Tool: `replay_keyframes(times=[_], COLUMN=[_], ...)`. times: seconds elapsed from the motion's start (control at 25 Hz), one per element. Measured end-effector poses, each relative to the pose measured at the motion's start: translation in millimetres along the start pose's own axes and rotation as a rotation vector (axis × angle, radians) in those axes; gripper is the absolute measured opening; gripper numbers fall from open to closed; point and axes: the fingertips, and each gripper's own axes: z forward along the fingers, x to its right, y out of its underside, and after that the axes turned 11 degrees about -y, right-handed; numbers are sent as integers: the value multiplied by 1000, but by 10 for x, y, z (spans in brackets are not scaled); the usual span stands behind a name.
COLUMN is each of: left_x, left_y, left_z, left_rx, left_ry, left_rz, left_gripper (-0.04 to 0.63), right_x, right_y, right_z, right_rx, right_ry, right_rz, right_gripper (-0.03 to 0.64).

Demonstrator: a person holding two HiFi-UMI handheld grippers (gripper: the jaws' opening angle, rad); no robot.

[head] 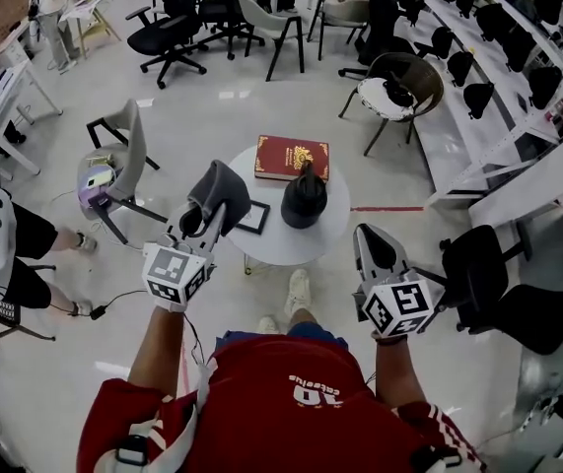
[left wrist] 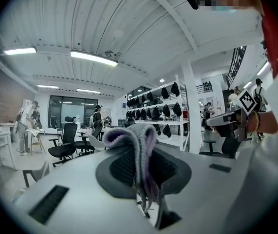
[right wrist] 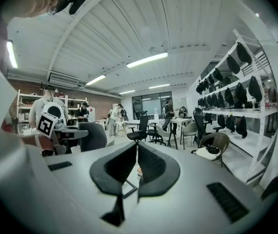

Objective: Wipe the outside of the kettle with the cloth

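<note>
I hold my left hand-held gripper (head: 198,221) raised above the left edge of the small round tabletop (head: 283,236), its jaws clamped on a grey cloth (head: 220,189). In the left gripper view the cloth (left wrist: 131,136) bunches up over the pads and a thin tail hangs down between them. The black kettle (head: 304,197) stands upright on the tabletop, right of the cloth and apart from it, just in front of a red book (head: 292,157) that lies flat at the far edge. A small dark picture frame (head: 253,217) lies to the left of the kettle. My right hand-held gripper (head: 370,240) is off the tabletop's right side, well clear of the kettle, its jaws together on nothing.
</note>
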Motion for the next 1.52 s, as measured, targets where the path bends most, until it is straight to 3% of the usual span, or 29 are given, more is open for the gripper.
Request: replay_keyframes(times=[0.44, 0.8, 1.0, 1.52], left_x=[157, 266, 374, 518], left_y=[182, 711, 1030, 1756], left_z=[649, 1359, 1687, 2417], left_rx=[-18, -92, -120, -200], left_ry=[94, 156, 236, 357], left_rz=[76, 199, 254, 313], left_gripper=[52, 52, 52, 52], right_x=[301, 669, 819, 1213], right_y=[74, 140, 216, 372], right_z=[382, 684, 826, 997], right_rx=[-13, -51, -73, -121], right_ry=[-44, -44, -45, -18], right_rz=[15, 29, 44, 67], right_gripper=[23, 22, 21, 21])
